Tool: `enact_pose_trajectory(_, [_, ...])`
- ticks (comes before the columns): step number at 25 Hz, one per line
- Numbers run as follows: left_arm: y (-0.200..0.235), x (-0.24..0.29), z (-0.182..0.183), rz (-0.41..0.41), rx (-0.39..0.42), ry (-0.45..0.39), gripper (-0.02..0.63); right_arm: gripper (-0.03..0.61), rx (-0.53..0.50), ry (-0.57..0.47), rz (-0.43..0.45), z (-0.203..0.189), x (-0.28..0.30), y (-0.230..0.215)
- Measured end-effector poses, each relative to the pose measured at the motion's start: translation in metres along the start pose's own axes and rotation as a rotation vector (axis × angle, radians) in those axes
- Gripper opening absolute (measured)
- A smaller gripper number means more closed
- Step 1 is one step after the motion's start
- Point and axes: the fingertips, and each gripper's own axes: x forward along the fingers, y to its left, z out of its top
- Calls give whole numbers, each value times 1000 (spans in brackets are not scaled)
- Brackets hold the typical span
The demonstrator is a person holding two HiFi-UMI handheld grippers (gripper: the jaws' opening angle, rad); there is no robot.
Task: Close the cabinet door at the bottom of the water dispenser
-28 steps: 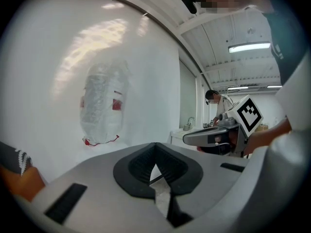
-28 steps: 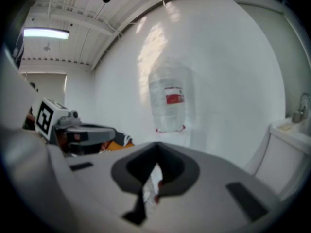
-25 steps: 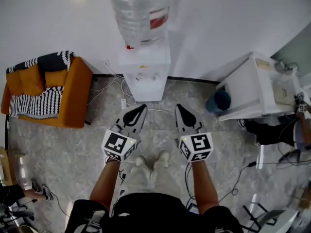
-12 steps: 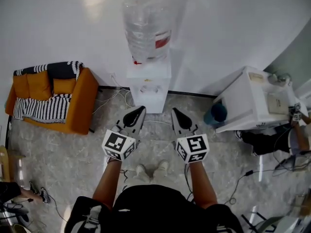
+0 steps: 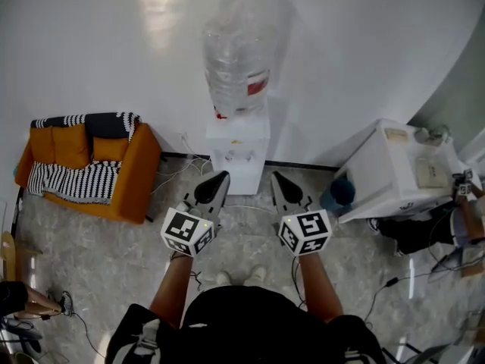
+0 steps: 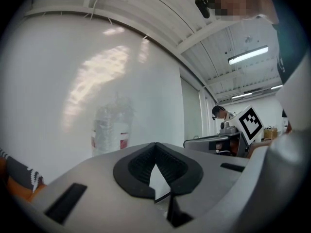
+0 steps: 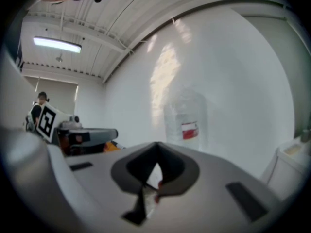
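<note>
Left gripper (image 5: 219,177): jaws closed tip to tip, nothing between them, held level and aimed at the wall (image 5: 91,51). Its marker cube (image 5: 186,232) is nearest the person. Right gripper (image 5: 276,177): jaws likewise together and empty, parallel to the left, with an open gap of floor between the two. Water dispenser (image 5: 239,150): white, backed against the wall, with a clear bottle (image 5: 237,59) with a red label upended on top. From both gripper views it stands ahead and clear of the tips. Cabinet door (image 5: 244,180): the lower front face of the dispenser, seen steeply from above between the two gripper tips; whether it sits flush cannot be told. Orange sofa (image 5: 125,177) with striped throw (image 5: 68,180): left of the dispenser, its right edge well apart from it. Cables (image 5: 178,165): white, lying loose in that gap along the wall's foot. White table (image 5: 390,169): right of the dispenser, its near corner jutting toward the floor. A dark blue round object (image 5: 342,190) sits at its left edge, narrowing the right-hand gap. Grey marbled floor (image 5: 98,249): bare in front of the dispenser down to the person's shoes (image 5: 239,277).
</note>
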Motion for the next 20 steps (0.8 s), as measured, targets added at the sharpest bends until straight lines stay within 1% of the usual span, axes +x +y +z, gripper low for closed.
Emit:
enact_pose_trajectory(5, [-5, -3, 22, -17, 28, -24, 11, 34, -36, -27, 13, 20, -5, 8])
enact_pose_trajectory(10, [-14, -8, 45, -31, 71, -59, 11, 34, -41, -52, 15, 32, -13, 13])
enact_pose_trajectory(20, [-32, -14, 44, -48, 67, -58, 11, 34, -49, -53, 13, 31, -26, 17])
